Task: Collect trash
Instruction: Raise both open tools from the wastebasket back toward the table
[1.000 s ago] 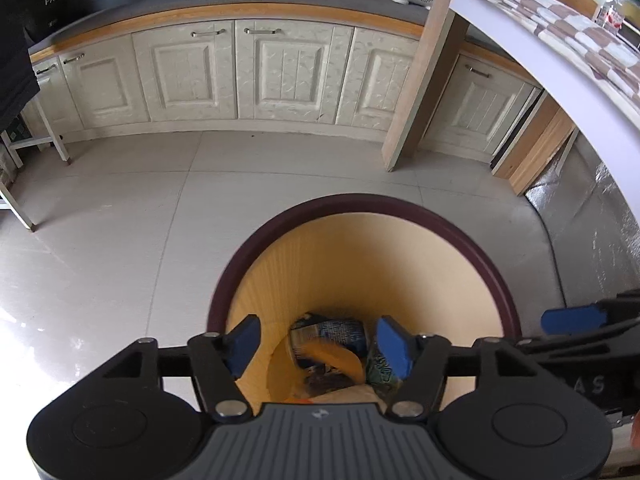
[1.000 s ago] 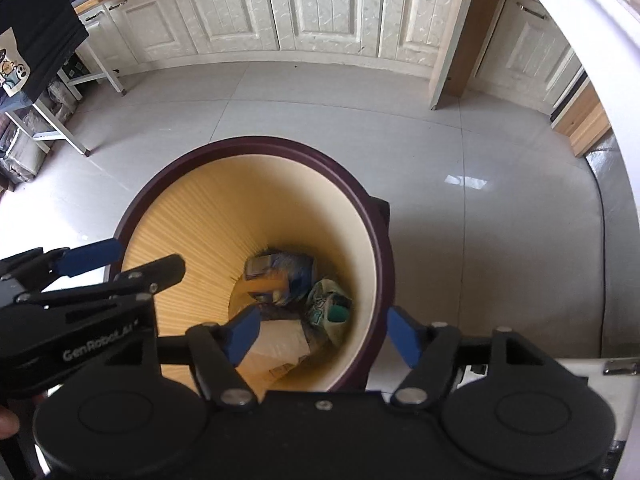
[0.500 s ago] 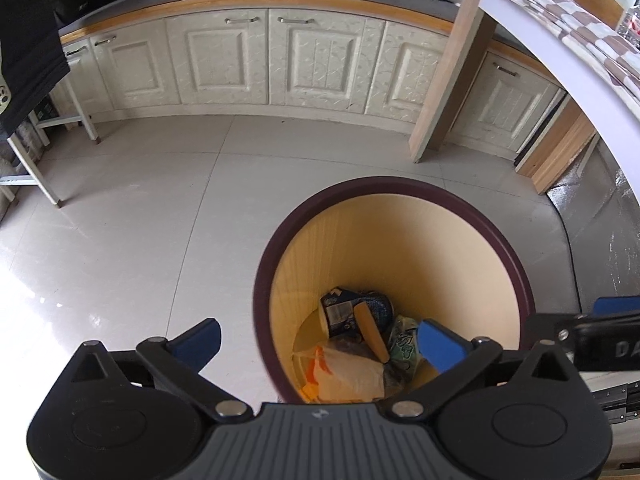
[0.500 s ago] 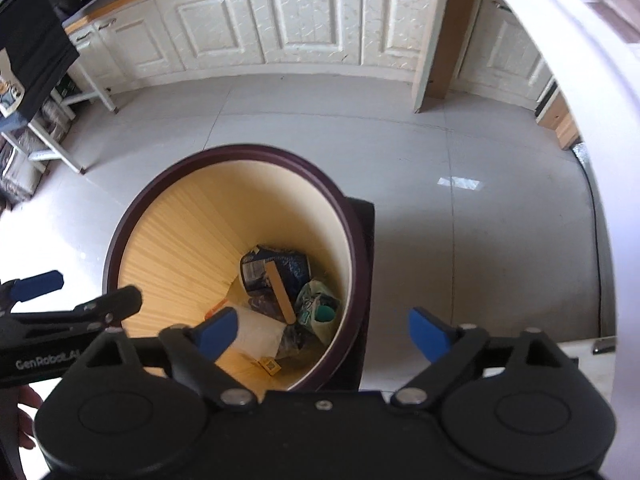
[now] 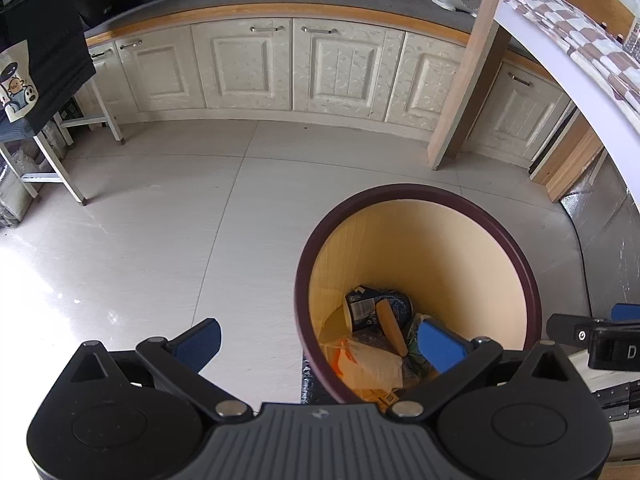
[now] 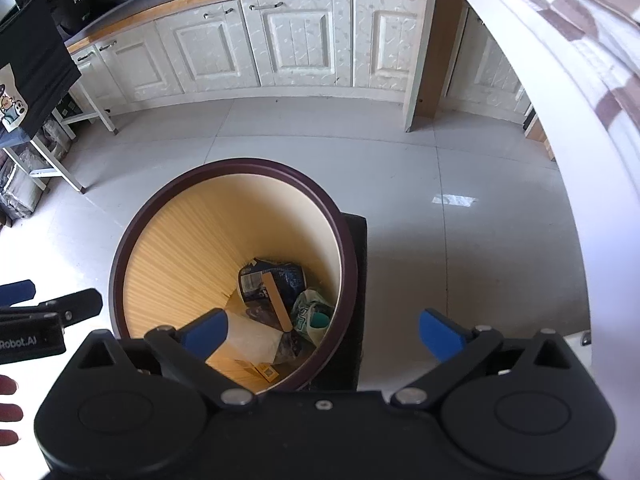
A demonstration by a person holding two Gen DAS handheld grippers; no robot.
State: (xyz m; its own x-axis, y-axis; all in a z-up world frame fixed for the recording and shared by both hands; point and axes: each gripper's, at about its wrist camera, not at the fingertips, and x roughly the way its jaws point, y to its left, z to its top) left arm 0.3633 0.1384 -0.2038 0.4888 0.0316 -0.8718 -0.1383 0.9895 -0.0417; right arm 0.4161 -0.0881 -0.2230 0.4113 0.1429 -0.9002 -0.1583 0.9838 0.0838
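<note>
A round trash bin (image 5: 520,256) with a dark maroon rim and a yellow inside stands on the tiled floor; it also shows in the right wrist view (image 6: 132,240). At its bottom lie a dark blue wrapper (image 5: 366,306), a flat wooden stick (image 5: 392,326), a green-white wrapper (image 6: 310,312) and a pale plastic bag (image 5: 372,362). My left gripper (image 5: 318,342) is open and empty above the bin's left rim. My right gripper (image 6: 322,334) is open and empty above the bin's right rim.
Cream cabinets (image 5: 248,68) under a grey counter line the far wall. A white table edge with a checked cloth (image 5: 580,40) curves along the right. A wooden post (image 5: 460,100) stands behind the bin. A metal-legged stand with black cloth (image 5: 44,60) is at the left.
Both grippers have opened wide and risen away from the bin. The wooden stick has dropped from the left gripper and now lies on the trash in the bin.
</note>
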